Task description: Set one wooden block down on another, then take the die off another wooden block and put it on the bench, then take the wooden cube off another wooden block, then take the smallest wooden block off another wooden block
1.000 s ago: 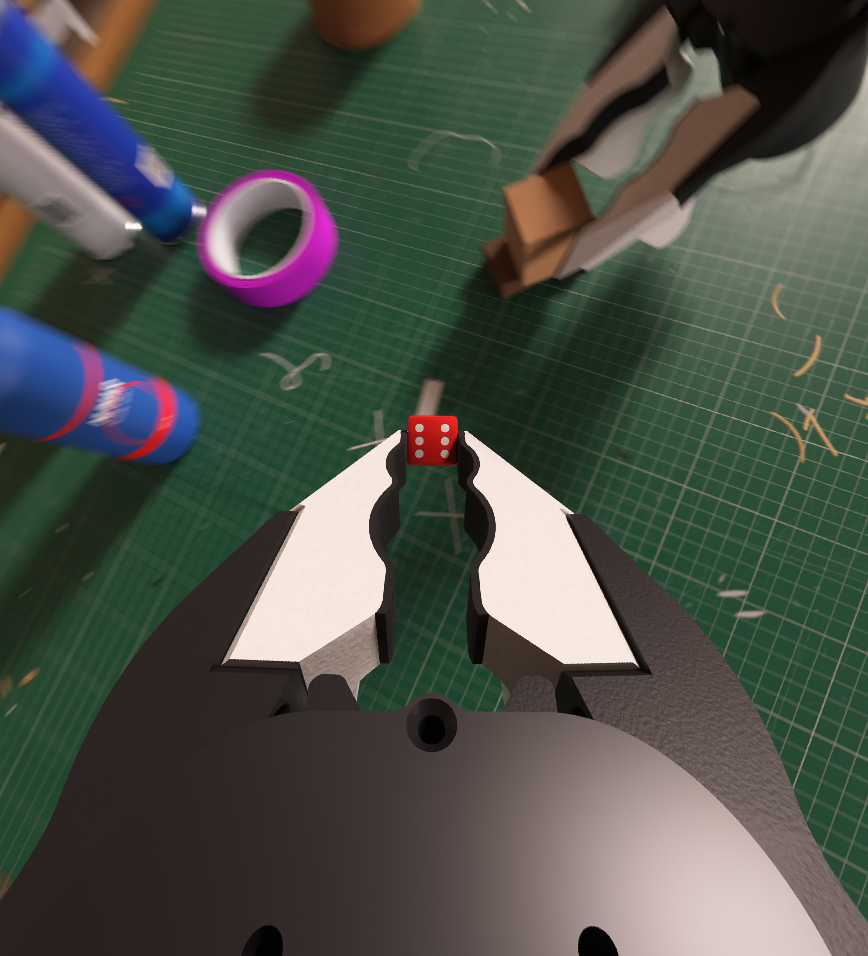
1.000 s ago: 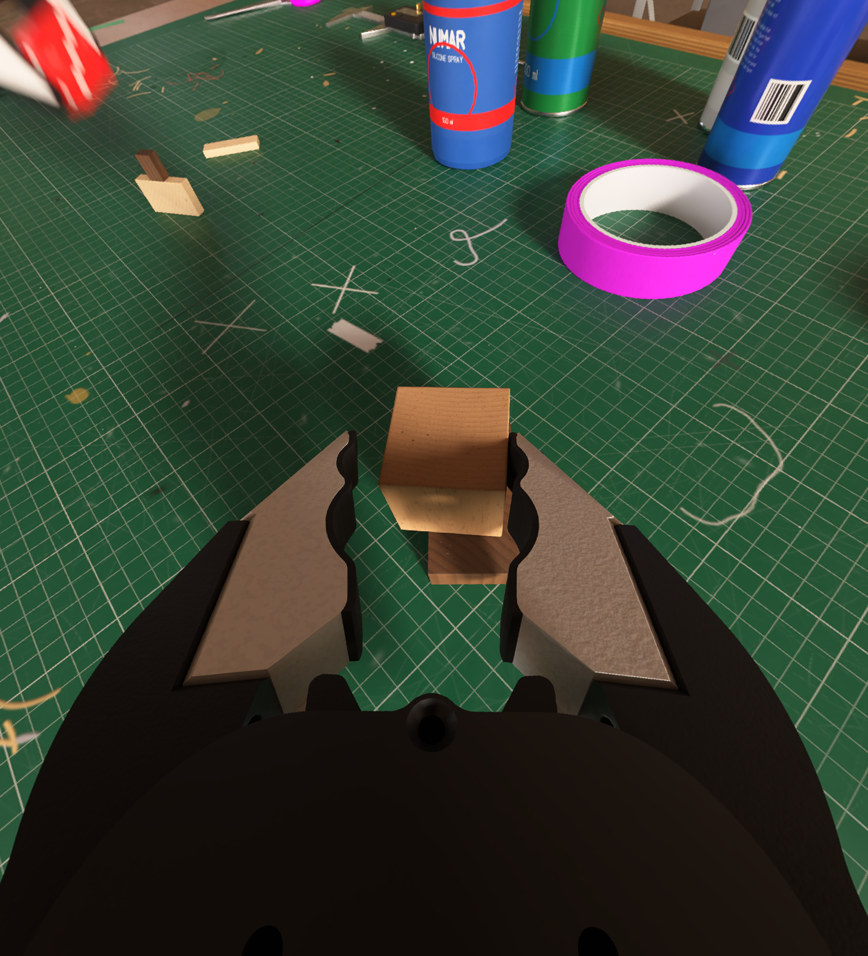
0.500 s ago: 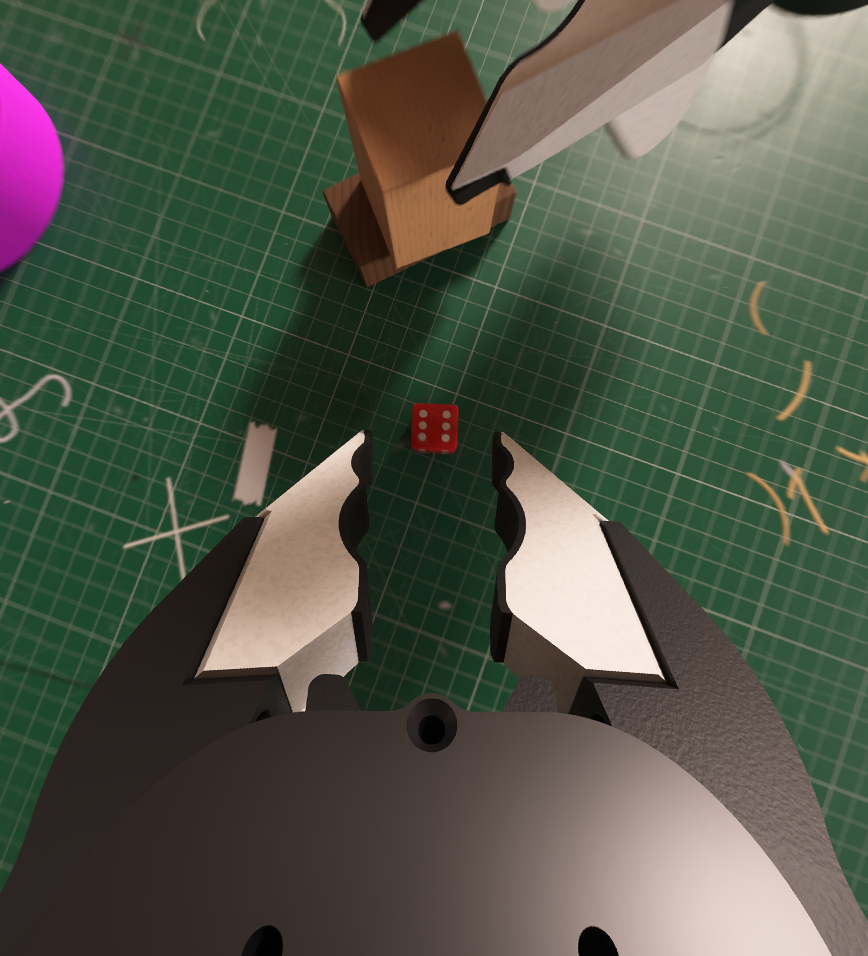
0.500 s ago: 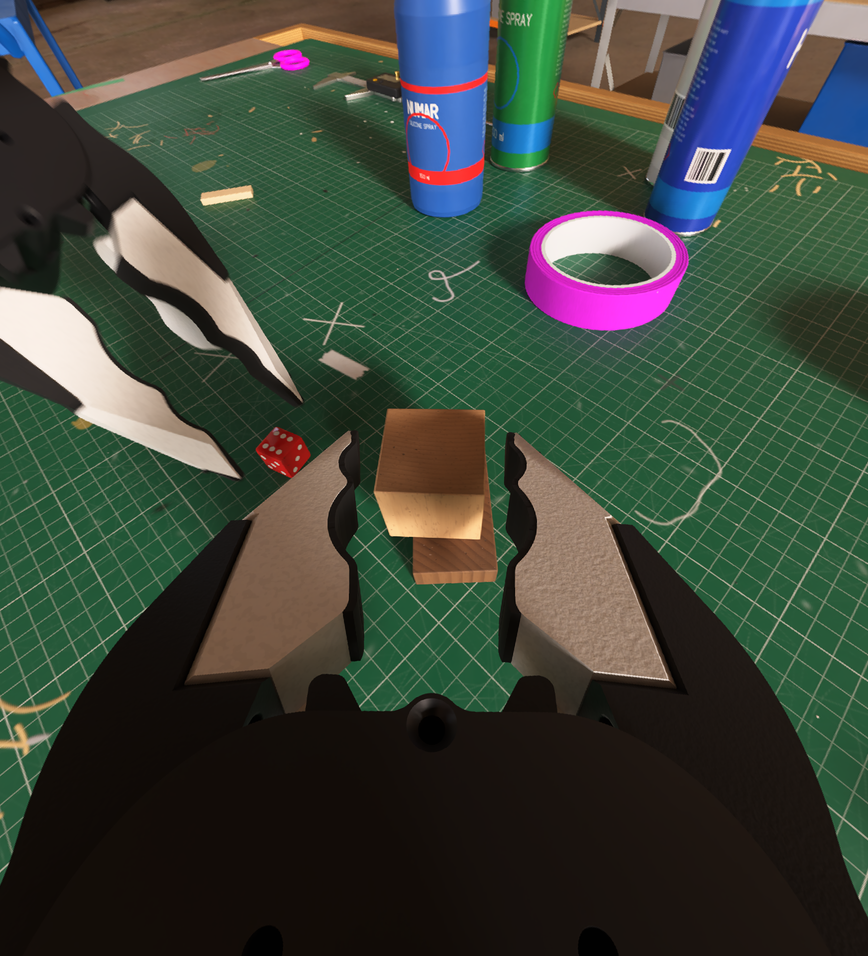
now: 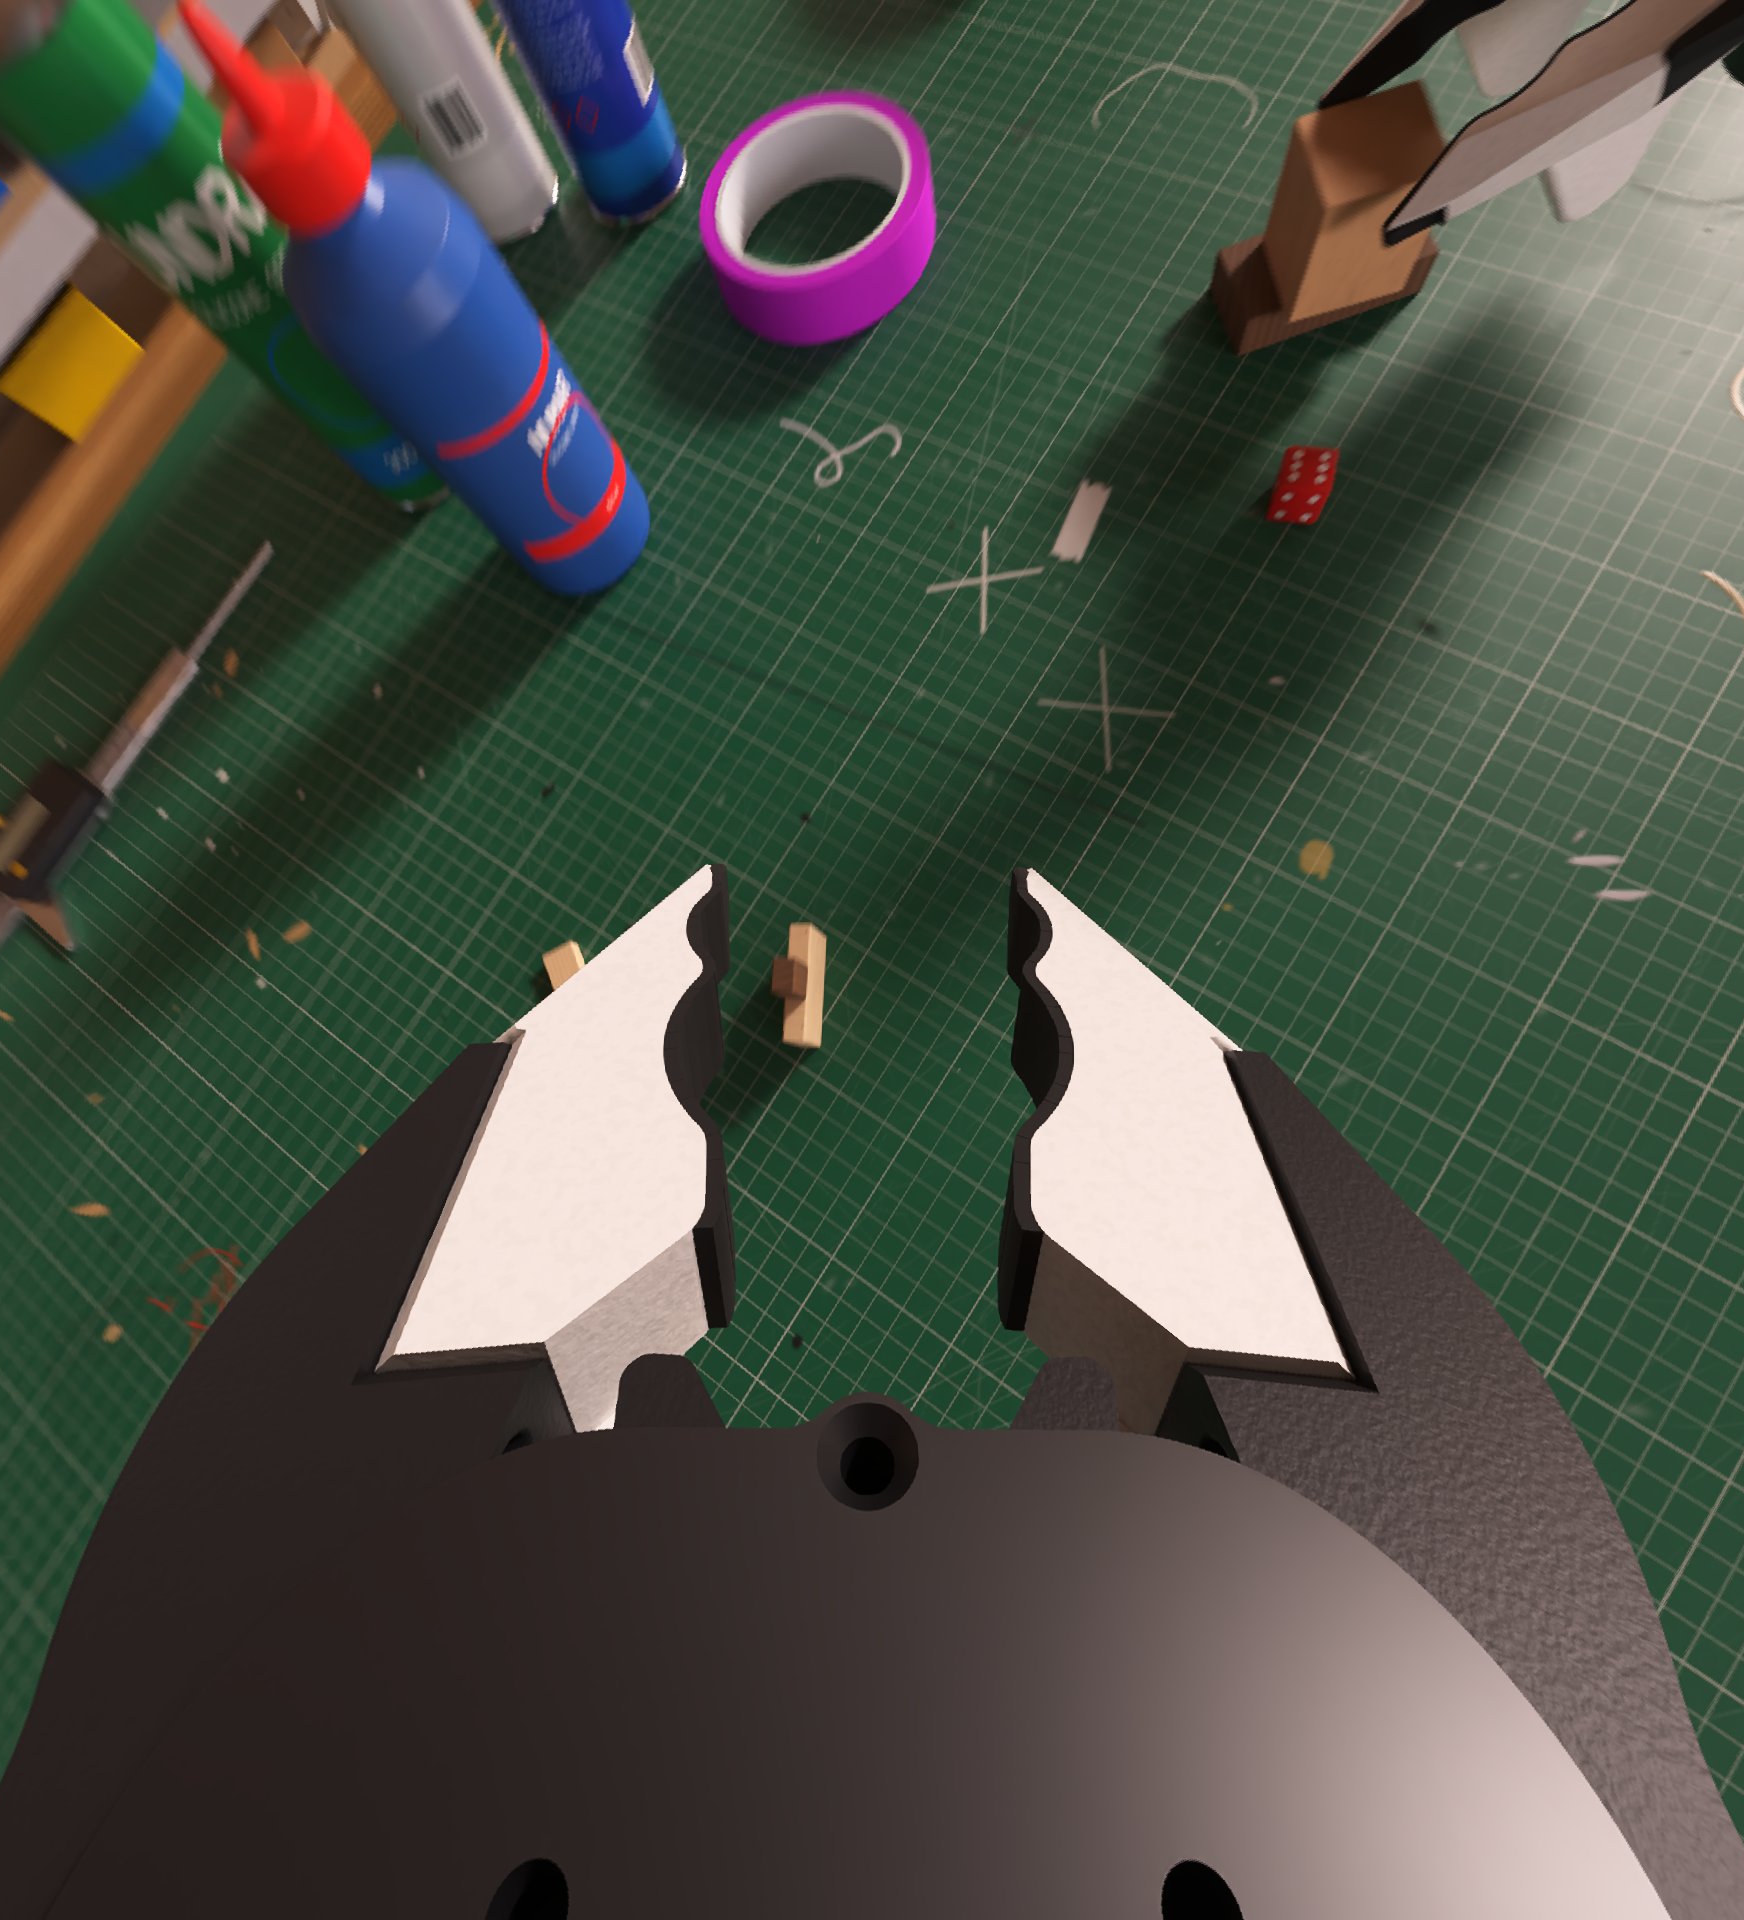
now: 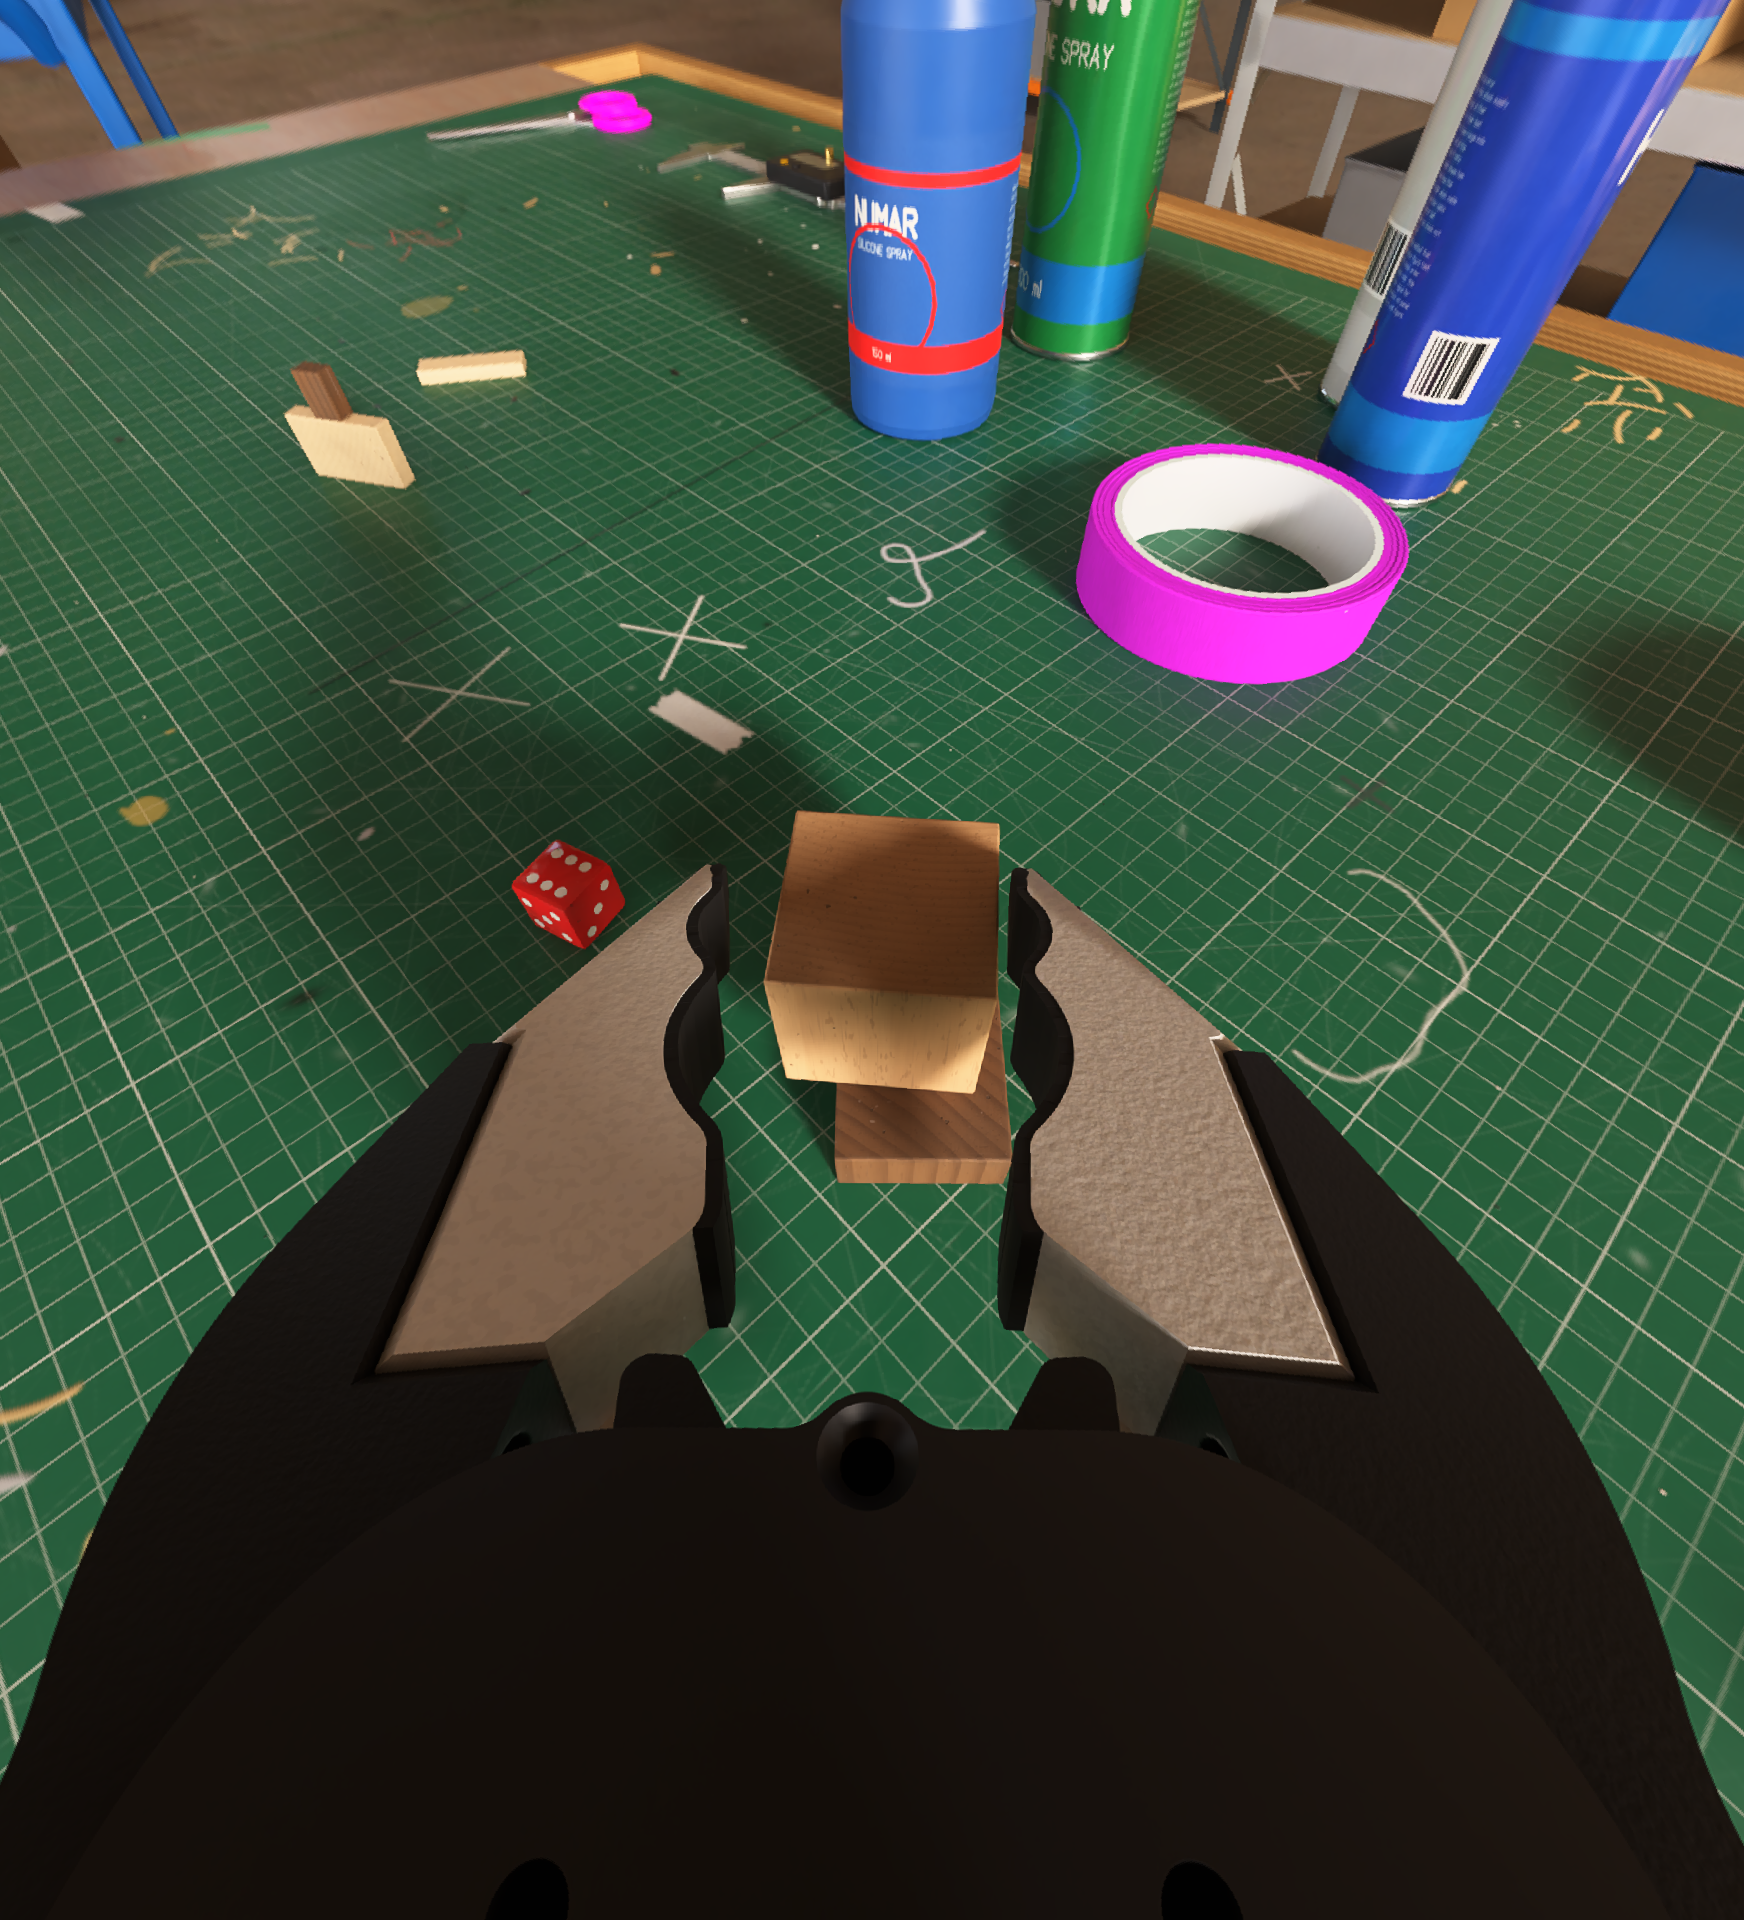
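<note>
My left gripper (image 5: 866, 883) is open and empty, high above a pale wooden block (image 5: 808, 1013) that carries the smallest, dark block (image 5: 788, 975). This pair also shows in the right wrist view, pale block (image 6: 354, 452) and dark block (image 6: 320, 390). The red die (image 5: 1302, 485) lies on the green mat, left of my right gripper (image 6: 569, 894). My right gripper (image 6: 866, 894) is open, its jaws either side of the wooden cube (image 6: 883, 935). The cube rests on a darker flat block (image 6: 925, 1143). The left wrist view shows the cube (image 5: 1335, 208) at top right.
A magenta tape roll (image 6: 1242, 566) lies right of centre. A blue spray can (image 6: 925, 229), a green can (image 6: 1086, 177) and another blue can (image 6: 1470, 260) stand by the bench's wooden rim (image 6: 1263, 234). A pale wooden strip (image 6: 471, 367), a caliper (image 5: 47, 821) and pink-handled scissors (image 6: 613, 109) lie farther off.
My left gripper opened and let the die go onto the mat, then drew away to above the pale block with the small dark block. My right gripper stayed open around the cube.
</note>
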`<state>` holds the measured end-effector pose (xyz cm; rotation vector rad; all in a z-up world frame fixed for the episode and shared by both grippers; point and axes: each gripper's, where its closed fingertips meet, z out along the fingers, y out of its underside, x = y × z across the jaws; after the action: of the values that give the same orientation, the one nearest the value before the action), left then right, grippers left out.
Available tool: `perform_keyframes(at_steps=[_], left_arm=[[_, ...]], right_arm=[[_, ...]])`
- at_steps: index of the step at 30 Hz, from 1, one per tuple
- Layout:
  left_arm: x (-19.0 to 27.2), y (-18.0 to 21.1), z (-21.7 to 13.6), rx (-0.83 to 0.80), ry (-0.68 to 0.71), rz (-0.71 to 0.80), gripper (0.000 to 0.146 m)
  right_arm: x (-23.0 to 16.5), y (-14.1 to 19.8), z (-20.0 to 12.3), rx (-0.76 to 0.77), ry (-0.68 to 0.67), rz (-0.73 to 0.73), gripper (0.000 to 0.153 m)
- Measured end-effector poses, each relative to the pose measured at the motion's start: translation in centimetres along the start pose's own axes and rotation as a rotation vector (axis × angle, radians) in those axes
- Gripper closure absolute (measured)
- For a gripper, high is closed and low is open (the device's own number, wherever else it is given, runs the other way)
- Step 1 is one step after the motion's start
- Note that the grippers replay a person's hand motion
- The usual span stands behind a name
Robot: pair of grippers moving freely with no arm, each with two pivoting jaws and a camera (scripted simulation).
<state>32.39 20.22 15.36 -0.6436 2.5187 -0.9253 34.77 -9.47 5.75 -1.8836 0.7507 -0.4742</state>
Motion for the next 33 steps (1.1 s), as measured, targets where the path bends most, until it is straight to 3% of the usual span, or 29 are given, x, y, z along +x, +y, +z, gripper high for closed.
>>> perform_keyframes(at_steps=[4, 9, 15, 22, 25, 29, 33], left_arm=[[-1.6, 3.3, 2.1, 0.038, 0.079, -0.09, 0.092], [-2.9, 7.1, 4.9, -0.074, 0.099, -0.084, 0.092], [-1.5, 8.7, 7.0, -0.133, 0.238, -0.098, 0.093], [-2.5, 9.6, 10.0, -0.246, 0.174, -0.089, 0.094], [-2.2, 9.4, 10.3, -0.244, 0.219, -0.104, 0.111], [-2.2, 9.4, 10.2, -0.237, 0.233, -0.106, 0.121], [-3.4, 8.1, 8.7, -0.17, 0.183, -0.157, 0.138]], right_arm=[[0.6, 0.2, 0.3, 0.004, 0.003, 0.033, 0.099], [1.9, 0.6, 0.5, -0.024, 0.032, 0.08, 0.097], [2.1, 1.2, 1.2, -0.074, 0.005, 0.103, 0.099], [1.6, 0.8, 0.8, -0.041, -0.006, 0.067, 0.103], [1.1, 0.9, 0.5, -0.043, -0.02, 0.052, 0.105], [0.7, 1.2, 0.1, -0.07, -0.024, 0.043, 0.105], [-0.2, 0.9, -0.3, -0.068, -0.054, 0.068, 0.105]])
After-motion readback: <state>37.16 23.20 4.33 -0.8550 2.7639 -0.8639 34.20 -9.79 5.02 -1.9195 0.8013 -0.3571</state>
